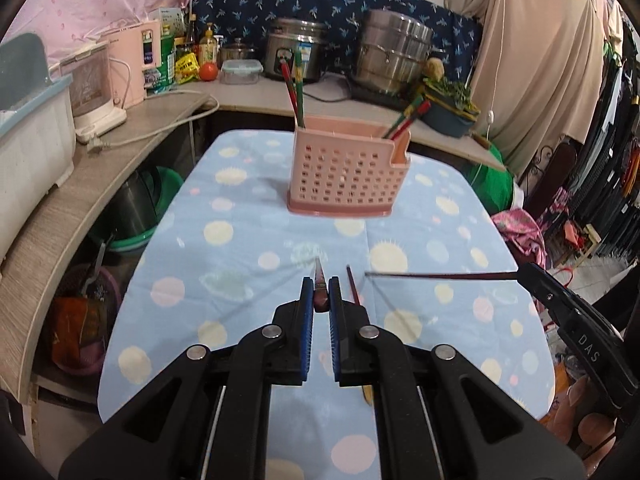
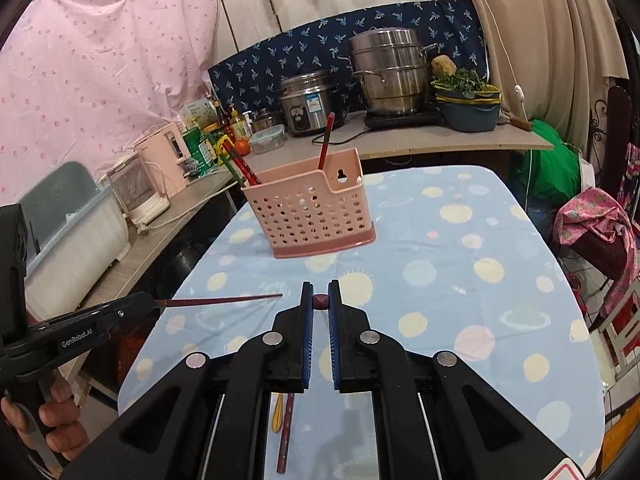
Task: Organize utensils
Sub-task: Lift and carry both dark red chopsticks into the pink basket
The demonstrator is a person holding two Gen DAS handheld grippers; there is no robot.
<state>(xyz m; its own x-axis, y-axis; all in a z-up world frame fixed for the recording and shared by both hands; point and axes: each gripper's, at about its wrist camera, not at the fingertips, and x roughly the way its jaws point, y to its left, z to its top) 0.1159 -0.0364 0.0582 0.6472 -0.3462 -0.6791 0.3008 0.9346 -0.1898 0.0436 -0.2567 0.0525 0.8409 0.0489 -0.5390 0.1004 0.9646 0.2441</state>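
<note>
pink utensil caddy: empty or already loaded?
Partly loaded. The pink utensil caddy stands upright on the tablecloth, with chopsticks sticking out at both ends; the middle looks unfilled.

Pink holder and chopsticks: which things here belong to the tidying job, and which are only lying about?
For the job:
pink holder
chopstick in left gripper
chopstick in right gripper
chopstick on the cloth

Lying about:
rice cooker
steel steamer pot
tomato

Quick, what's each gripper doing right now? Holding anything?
Left gripper: closed on a dark red chopstick.
Right gripper: closed on another dark red chopstick.
</note>
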